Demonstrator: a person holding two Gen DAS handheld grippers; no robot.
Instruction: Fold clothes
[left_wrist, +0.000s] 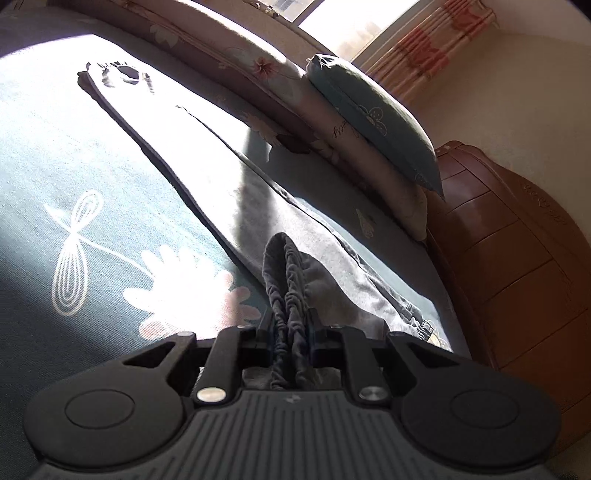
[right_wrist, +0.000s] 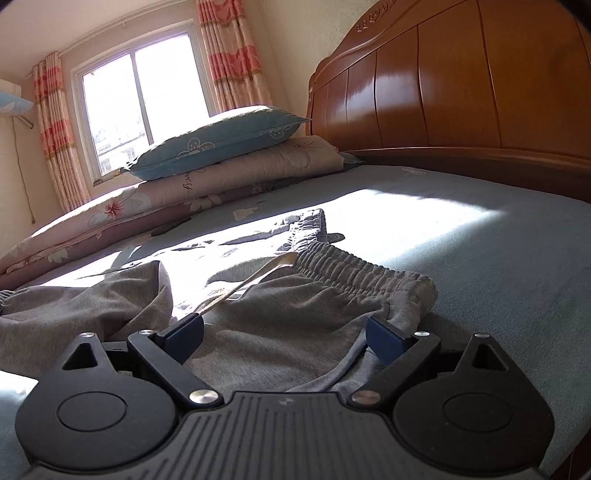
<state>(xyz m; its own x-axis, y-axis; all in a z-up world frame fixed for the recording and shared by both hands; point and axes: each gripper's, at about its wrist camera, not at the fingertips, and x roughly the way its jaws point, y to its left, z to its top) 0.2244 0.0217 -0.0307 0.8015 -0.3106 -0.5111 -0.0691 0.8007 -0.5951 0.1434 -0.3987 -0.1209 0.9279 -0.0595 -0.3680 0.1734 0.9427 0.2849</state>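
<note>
Grey sweatpants (left_wrist: 207, 155) lie stretched across the blue-green bedsheet, one leg running up and left into bright sun. My left gripper (left_wrist: 291, 332) is shut on the gathered elastic cuff (left_wrist: 288, 273) of the pants. In the right wrist view the elastic waistband (right_wrist: 354, 269) and a beige drawstring (right_wrist: 255, 280) lie just ahead. My right gripper (right_wrist: 286, 338) is open, hovering low over the grey fabric (right_wrist: 280, 325) near the waistband, with cloth lying between its blue pads (right_wrist: 384, 339) but nothing pinched.
A folded floral quilt (right_wrist: 236, 173) with a blue pillow (right_wrist: 221, 136) on top lies along the bed's far side. The wooden headboard (right_wrist: 443, 92) rises on the right. A window (right_wrist: 140, 96) and pink-striped curtains (right_wrist: 232, 55) stand behind. The bedsheet (right_wrist: 480, 236) stretches right of the pants.
</note>
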